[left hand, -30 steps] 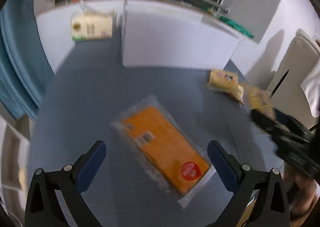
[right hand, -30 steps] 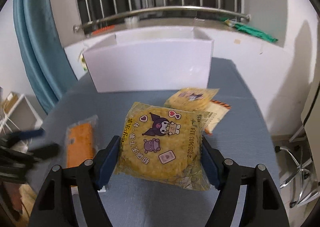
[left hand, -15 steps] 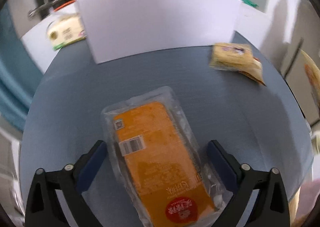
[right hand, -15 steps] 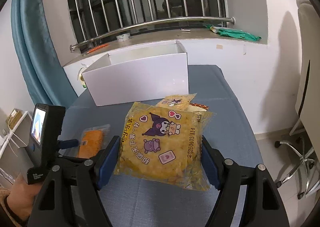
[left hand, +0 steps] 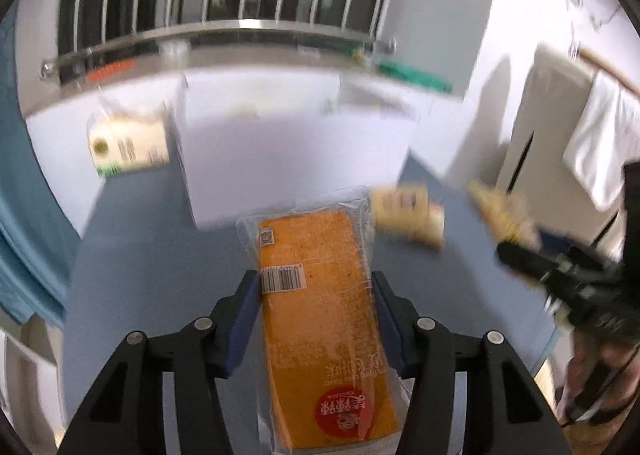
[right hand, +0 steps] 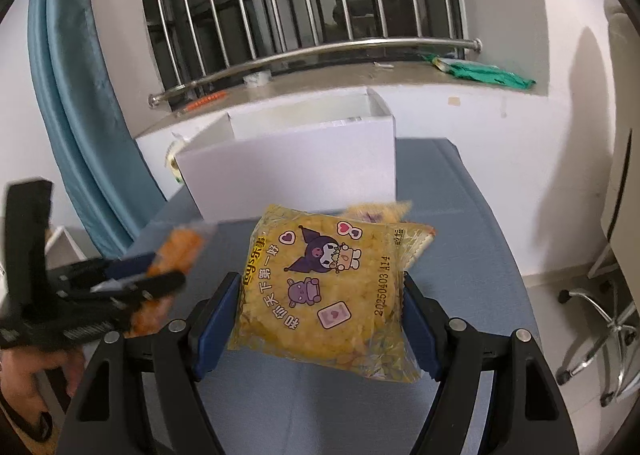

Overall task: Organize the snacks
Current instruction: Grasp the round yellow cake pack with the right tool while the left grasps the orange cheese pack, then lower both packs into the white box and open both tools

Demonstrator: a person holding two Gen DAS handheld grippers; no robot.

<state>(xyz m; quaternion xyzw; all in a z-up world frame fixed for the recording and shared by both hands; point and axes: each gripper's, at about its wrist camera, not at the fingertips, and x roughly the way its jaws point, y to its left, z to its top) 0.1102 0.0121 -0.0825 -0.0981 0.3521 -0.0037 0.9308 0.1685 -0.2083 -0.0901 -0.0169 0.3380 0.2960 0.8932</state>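
My left gripper (left hand: 314, 315) is shut on a long orange snack pack (left hand: 320, 319) in clear wrap and holds it above the blue table (left hand: 152, 275). My right gripper (right hand: 322, 319) is shut on a yellow Kuromi snack bag (right hand: 328, 287), lifted over the table. The white open box (right hand: 296, 159) stands at the back of the table, also in the left wrist view (left hand: 288, 159). Another yellow snack pack (left hand: 408, 215) lies on the table right of the box. The left gripper with the orange pack shows blurred in the right wrist view (right hand: 120, 279).
A cream and green pack (left hand: 128, 143) stands left of the box. A window ledge with a steel rail (right hand: 320, 51) runs behind the table. A blue curtain (right hand: 76, 95) hangs at left. An office chair base (right hand: 600, 327) is on the floor at right.
My left gripper has closed on the orange pack and lifted it off the table. My right gripper has risen a little with the yellow bag held throughout.
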